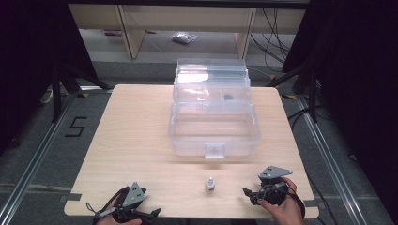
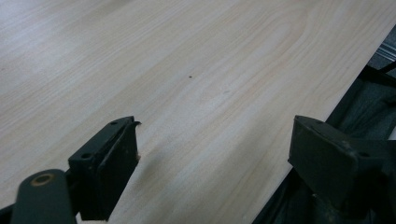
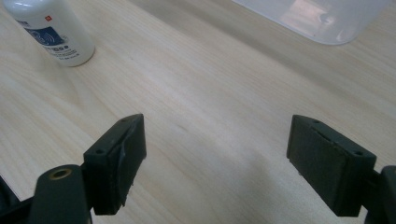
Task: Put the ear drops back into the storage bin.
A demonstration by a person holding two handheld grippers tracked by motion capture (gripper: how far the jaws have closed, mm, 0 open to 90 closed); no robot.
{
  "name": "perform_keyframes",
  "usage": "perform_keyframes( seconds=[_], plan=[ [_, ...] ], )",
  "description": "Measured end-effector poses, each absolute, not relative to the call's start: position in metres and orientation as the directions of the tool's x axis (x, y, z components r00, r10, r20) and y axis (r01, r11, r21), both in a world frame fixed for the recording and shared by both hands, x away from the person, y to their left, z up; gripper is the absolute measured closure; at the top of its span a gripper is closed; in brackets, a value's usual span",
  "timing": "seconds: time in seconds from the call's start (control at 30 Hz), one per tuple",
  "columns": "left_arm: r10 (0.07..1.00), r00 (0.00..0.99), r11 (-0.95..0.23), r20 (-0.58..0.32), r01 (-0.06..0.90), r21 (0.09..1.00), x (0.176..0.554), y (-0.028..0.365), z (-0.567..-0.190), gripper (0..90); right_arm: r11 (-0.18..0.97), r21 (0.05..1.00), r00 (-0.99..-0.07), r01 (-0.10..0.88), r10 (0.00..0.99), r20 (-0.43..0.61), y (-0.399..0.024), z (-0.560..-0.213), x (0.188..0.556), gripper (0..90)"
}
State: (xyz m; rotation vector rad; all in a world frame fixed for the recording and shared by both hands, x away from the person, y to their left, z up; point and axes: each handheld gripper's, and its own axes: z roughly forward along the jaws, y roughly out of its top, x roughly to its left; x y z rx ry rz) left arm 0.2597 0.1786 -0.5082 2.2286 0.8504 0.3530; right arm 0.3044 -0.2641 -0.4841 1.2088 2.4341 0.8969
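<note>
Bottle (image 1: 210, 184), small and white, stands upright on surface (image 1: 136, 136) between my tongs, just before the open clear plastic box (image 1: 213, 129). Left tongs (image 1: 145, 214) and right tongs (image 1: 248, 193) both released, empty. Approach step; next I judge: right tongs straddle bottle, then clench.

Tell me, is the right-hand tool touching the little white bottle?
Apart. In the right gripper view, the right tool stands open over bare table, with the white bottle well beyond its jaws.

Black numeral 5 (image 1: 75, 126) marked on the grey floor (image 1: 42, 140), bottle (image 3: 49, 30) label print unreadable
</note>
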Motion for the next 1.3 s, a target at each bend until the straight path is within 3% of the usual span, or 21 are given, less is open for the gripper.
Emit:
perform_keyframes(
  seconds=[0.7,1.3],
  plan=[
    [0.675,0.738,-0.519,-0.003,0.477,0.709,0.261,0.179,-0.509,15.2,0.455,0.614,-0.603,0.645,0.796,0.043,-0.254,-0.473,0.303,22.1],
    [0.674,0.739,-0.520,-0.007,0.481,0.705,0.261,0.179,-0.509,15.2,0.612,0.551,-0.727,0.567,0.686,-0.013,-0.222,-0.458,0.307,24.4]
  ],
)
